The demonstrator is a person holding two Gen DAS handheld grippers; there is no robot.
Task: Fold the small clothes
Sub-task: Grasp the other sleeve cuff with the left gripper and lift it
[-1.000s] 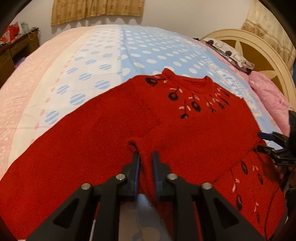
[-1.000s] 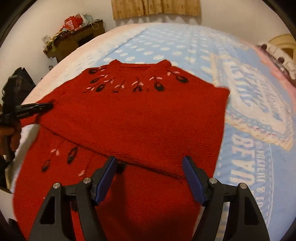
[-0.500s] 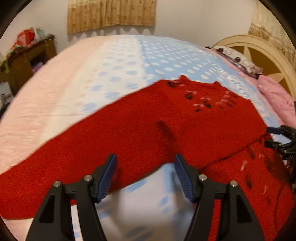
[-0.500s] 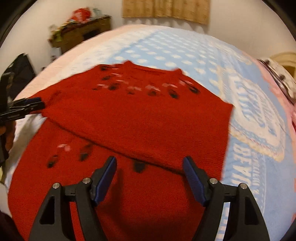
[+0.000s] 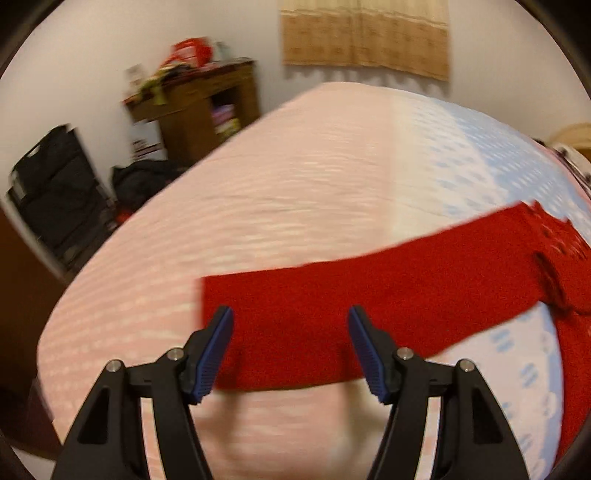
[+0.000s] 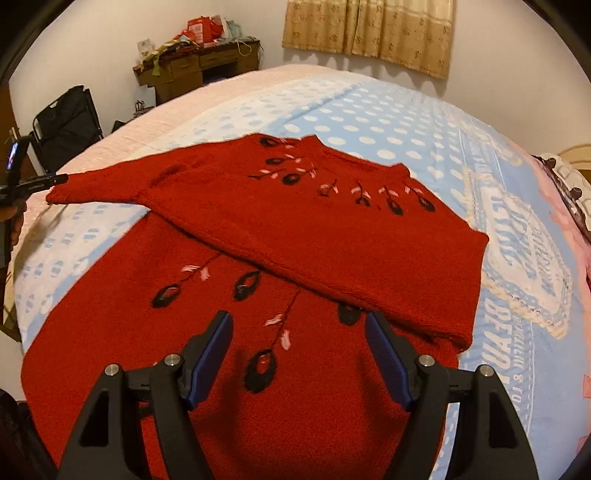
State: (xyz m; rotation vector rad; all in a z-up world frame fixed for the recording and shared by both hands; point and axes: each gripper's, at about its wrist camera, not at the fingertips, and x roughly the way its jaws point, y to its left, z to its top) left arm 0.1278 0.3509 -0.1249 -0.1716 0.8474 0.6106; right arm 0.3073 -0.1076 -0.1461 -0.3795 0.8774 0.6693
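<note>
Red sweater point(image 6: 303, 236) spread on the bed point(image 6: 406, 122), right sleeve already folded across its chest; left hand-held gripper point(image 5: 290, 345) poised agape and empty above the outstretched left sleeve point(image 5: 332, 295) for the matching fold, right hand-held gripper point(image 6: 297, 350) likewise agape and empty above the near hem

A home bedroom: beyond the jaws spreads a wide bed point(image 6: 369, 122) in pink and blue dotted covers, with a cluttered wooden desk point(image 6: 199, 70) and curtained window point(image 6: 369, 33) behind.

Bed point(image 6: 369, 110) covered in pink and blue dotted spread. Beyond bed: white wall point(image 6: 258, 33), tan curtain point(image 6: 369, 29). Left of curtain: cluttered wooden desk point(image 6: 192, 70).
</note>
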